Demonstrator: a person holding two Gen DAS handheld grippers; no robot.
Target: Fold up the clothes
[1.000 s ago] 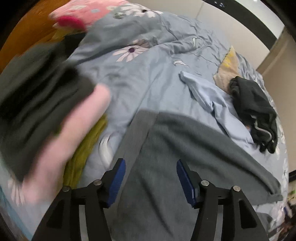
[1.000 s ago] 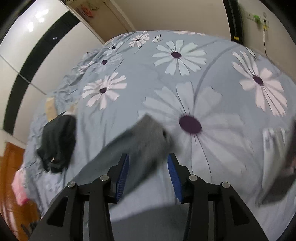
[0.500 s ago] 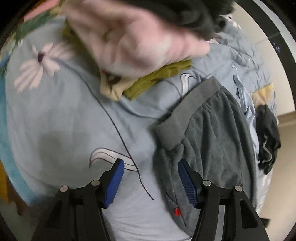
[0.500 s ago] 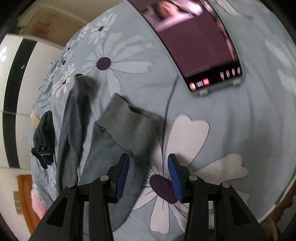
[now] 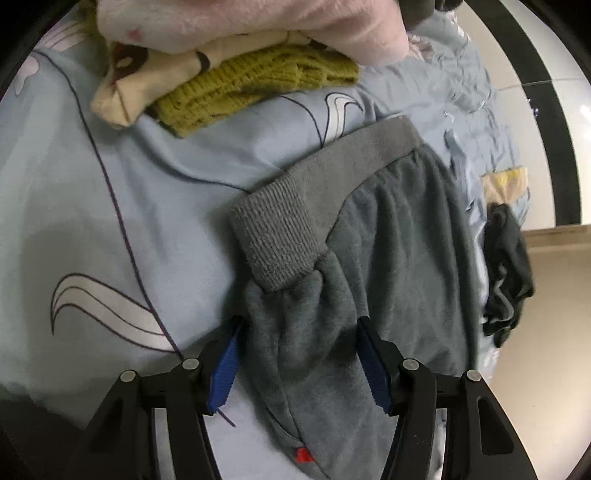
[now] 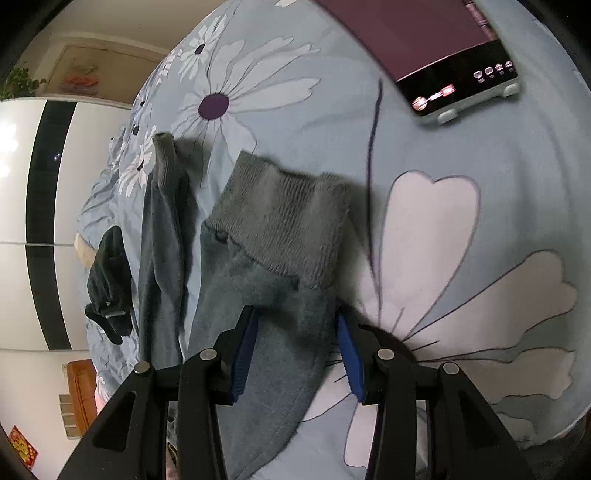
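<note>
A grey fleece garment (image 5: 399, 236) with ribbed cuffs and hem lies on the floral bedspread (image 5: 74, 206). My left gripper (image 5: 299, 354) is open, its blue pads either side of a sleeve just below the ribbed cuff (image 5: 280, 236). In the right wrist view the same grey garment (image 6: 273, 332) lies flat, and my right gripper (image 6: 295, 343) is open, straddling the fabric below a ribbed cuff (image 6: 288, 221). A second sleeve (image 6: 162, 221) stretches away at left.
A stack of folded clothes, pink (image 5: 258, 22) over cream over olive knit (image 5: 251, 85), sits at the top left. A black garment (image 5: 506, 273) lies at the bed's far edge, also in the right wrist view (image 6: 110, 284). A tablet (image 6: 443, 48) lies on the bed.
Both grippers have come down closer to the grey garment, so each cuff now sits just beyond the open pads. The folded stack has shifted up out of the left view.
</note>
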